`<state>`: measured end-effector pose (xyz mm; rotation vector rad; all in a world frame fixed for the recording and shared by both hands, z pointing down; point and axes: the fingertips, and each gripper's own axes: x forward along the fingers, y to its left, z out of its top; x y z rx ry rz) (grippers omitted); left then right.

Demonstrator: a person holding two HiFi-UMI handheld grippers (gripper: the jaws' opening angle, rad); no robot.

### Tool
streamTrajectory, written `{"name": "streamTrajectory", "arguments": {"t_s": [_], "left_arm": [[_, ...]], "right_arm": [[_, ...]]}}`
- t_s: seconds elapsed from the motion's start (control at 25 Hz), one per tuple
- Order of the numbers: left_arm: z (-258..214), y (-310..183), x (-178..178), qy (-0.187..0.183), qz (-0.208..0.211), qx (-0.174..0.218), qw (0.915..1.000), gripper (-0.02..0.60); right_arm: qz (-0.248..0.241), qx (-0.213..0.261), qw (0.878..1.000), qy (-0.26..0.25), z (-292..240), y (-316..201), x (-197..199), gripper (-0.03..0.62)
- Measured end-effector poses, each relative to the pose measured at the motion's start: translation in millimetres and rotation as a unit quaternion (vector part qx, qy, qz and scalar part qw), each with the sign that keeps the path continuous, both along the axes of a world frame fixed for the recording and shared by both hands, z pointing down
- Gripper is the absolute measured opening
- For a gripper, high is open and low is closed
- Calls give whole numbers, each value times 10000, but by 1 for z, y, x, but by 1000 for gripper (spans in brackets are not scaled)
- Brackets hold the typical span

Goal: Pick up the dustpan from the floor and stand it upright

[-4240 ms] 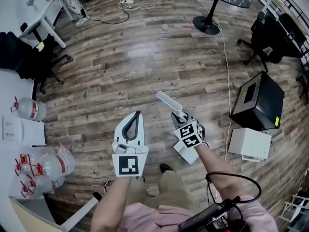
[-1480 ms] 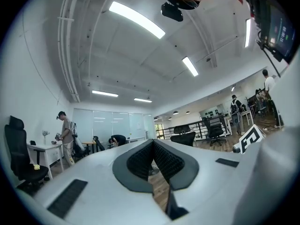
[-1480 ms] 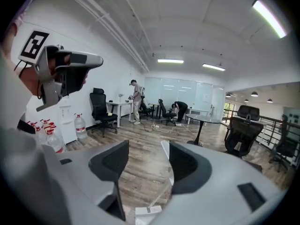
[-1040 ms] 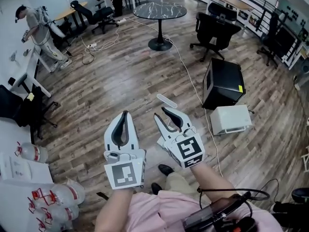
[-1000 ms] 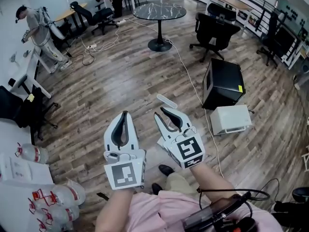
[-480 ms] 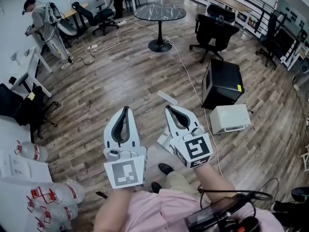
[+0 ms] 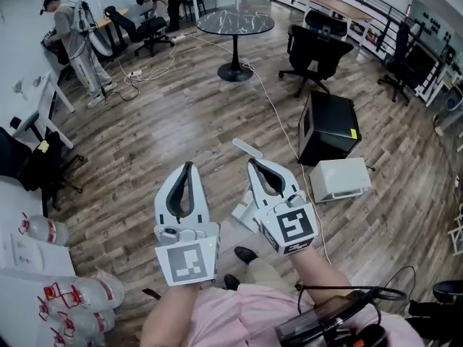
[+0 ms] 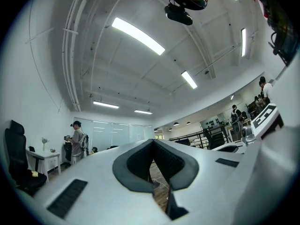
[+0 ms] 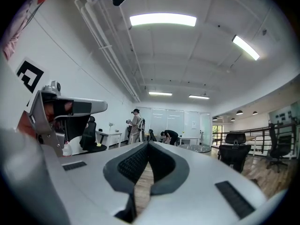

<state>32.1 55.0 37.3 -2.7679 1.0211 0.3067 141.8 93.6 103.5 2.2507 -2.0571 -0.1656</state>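
The white dustpan rests on the wooden floor, partly hidden behind my right gripper. Its handle (image 7: 248, 149) pokes out past the gripper's tip and its pan (image 7: 242, 214) shows at the gripper's lower left. My right gripper (image 7: 252, 163) hovers above it, shut and empty; in the right gripper view (image 9: 148, 144) the pads meet with nothing between them. My left gripper (image 7: 188, 166) is held beside it to the left, also shut and empty, as the left gripper view (image 8: 153, 142) confirms. Both gripper views point up into the room and do not show the dustpan.
A black box (image 7: 327, 126) and a white box (image 7: 340, 179) stand on the floor to the right, with a cable (image 7: 278, 118) running past them. A round table (image 7: 235, 24) and office chairs (image 7: 315, 49) are further back. Bottles (image 7: 79, 295) sit at the lower left.
Earlier my right gripper was down at the dustpan's handle; it has since lifted off it. Within the last second its jaws went from slightly apart to shut. The left gripper barely moved.
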Motion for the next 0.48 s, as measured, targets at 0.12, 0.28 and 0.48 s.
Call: {"name": "streamTrajectory", "arguments": {"t_s": [0.12,0.28,0.48], "left_arm": [[0,0,0,15,6,19,10000,9],[1,-2,-5,34,-2,16,10000,9],[2,-7,-11,45,-48,-7,10000,9]], "right_arm": [[5,4,10000,8,0,0,0,0],[2,4,10000,21,0,-3,-4,0],[-25,10,10000,50,-2,-7,-10,0]]}}
